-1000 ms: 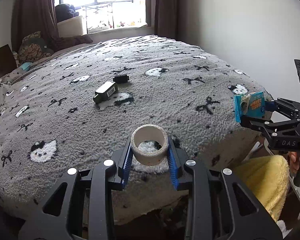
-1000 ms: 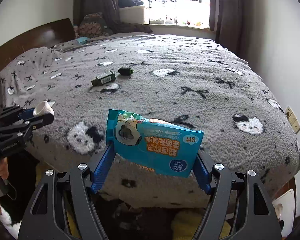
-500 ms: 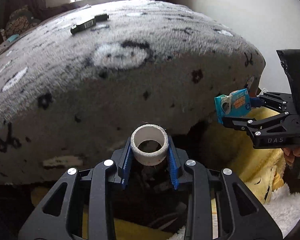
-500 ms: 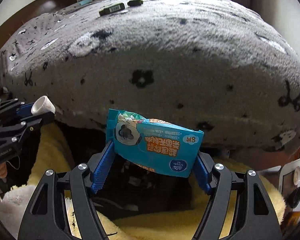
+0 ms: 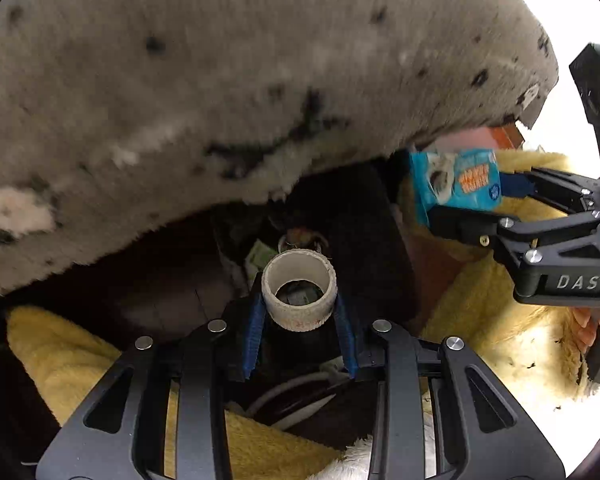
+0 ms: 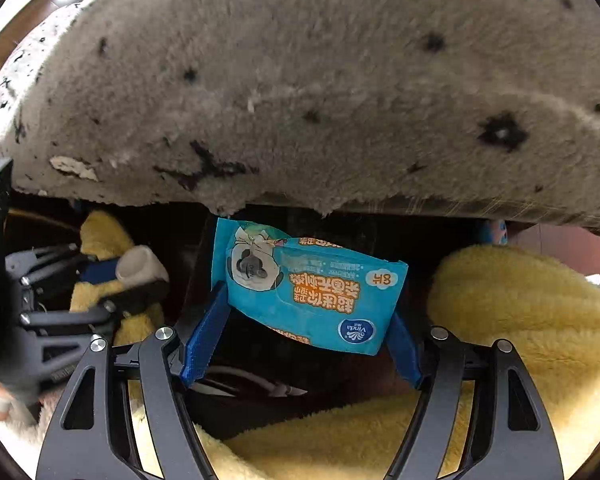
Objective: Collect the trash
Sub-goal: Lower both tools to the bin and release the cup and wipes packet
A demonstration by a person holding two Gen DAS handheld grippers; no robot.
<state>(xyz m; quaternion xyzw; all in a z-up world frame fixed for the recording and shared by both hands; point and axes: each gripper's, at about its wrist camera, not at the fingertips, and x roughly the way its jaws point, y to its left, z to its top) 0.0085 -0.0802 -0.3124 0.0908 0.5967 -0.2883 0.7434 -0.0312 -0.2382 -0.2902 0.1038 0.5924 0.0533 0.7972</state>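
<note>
Since half a second ago I have dropped both grippers below the grey blanket [image 6: 300, 80] edge, my left gripper [image 5: 299, 312] clamped on the cardboard tube [image 5: 299, 292] over dark bin contents, my right gripper [image 6: 300, 320] pinching the blue "Vinda" wipes packet [image 6: 312, 288] at right, "DAS" on its body.

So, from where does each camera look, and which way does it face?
Left wrist: sits on the left hand-held gripper, looking down past the blanket edge at a dark bin; its fingers hold a tape core; right hand-held gripper and fingertips show.
Right wrist: sits on the right hand-held gripper, facing the same gap; holds a wipes pack.
Shared: blanket, yellow towel, core, pack.
</note>
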